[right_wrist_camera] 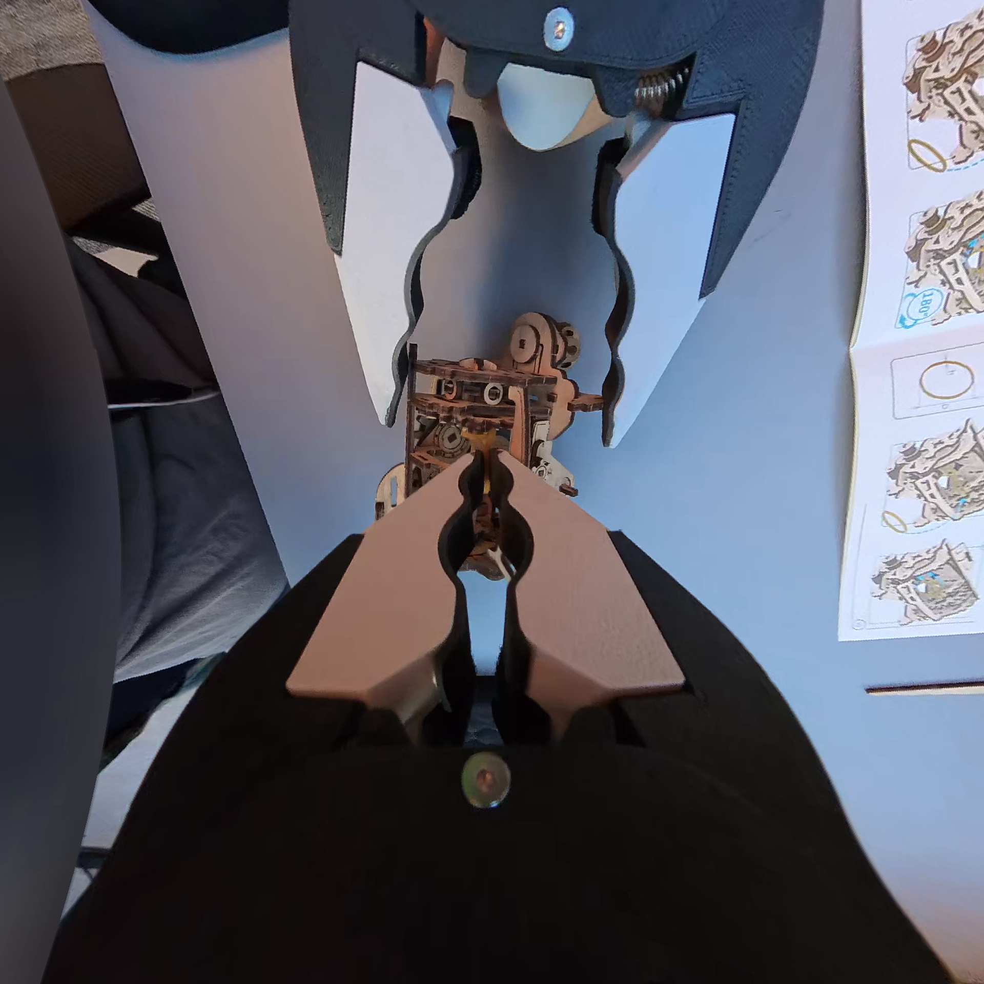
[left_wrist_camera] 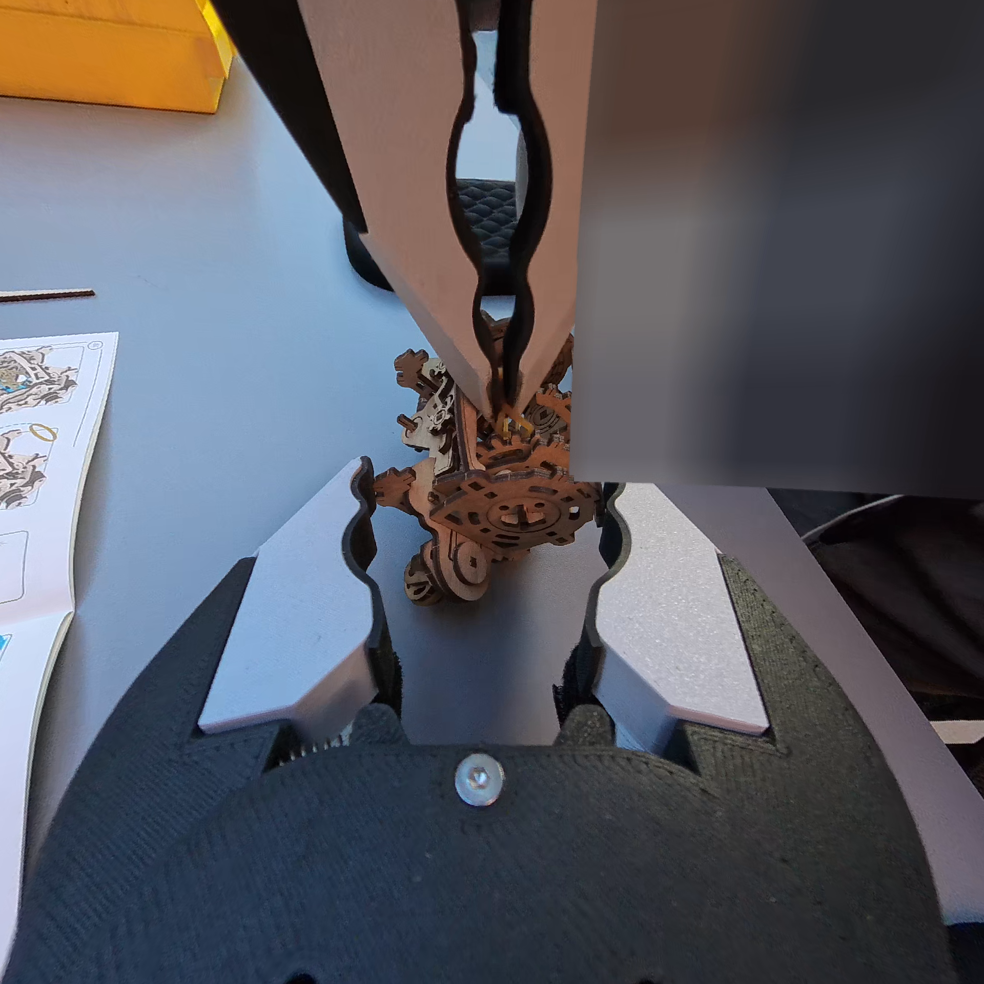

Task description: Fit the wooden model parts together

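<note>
Centrally, the wooden model [left_wrist_camera: 482, 511] stands on the worktop [left_wrist_camera: 213, 266], between the released left hand-held gripper [left_wrist_camera: 482, 527] at lower frame. From above, the right hand-held gripper [left_wrist_camera: 500, 402] is clenched on a yellow rubber band [left_wrist_camera: 512, 426] at the model's top, nearer than the left.

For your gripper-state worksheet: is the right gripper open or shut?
Shut. The right gripper has its fingertips pinched on a yellow rubber band atop the wooden model; only the wavy gaps farther back show between the pads.
</note>
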{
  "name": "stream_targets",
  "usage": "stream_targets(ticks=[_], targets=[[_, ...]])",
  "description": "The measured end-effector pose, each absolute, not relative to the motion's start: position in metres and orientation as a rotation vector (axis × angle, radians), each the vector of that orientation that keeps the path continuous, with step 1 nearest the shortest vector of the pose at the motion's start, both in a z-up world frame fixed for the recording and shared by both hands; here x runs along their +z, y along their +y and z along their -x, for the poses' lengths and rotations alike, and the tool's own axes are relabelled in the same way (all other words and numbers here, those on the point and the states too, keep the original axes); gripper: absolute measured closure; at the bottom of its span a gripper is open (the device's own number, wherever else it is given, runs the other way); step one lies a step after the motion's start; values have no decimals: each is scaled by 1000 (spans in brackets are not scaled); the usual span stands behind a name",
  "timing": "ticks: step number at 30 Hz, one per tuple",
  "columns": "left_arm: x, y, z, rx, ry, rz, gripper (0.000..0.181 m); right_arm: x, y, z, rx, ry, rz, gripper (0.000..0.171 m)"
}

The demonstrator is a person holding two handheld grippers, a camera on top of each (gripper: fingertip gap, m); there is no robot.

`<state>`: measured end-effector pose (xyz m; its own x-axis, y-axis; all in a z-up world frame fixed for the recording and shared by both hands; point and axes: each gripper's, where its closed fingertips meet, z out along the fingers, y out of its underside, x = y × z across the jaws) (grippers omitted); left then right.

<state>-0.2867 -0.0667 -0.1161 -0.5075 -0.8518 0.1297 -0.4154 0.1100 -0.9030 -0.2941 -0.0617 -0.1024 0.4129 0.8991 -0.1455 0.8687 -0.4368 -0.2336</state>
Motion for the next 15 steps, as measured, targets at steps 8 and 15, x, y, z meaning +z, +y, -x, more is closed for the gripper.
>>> stream_targets(ticks=[8, 15], targets=[[-116, -67, 287, -1378, 1968, 1234, 97, -103, -67, 291, 363, -1517, 2672, 171], [-116, -67, 287, -1395, 1968, 1240, 97, -97, -71, 286, 368, -1508, 2675, 171]])
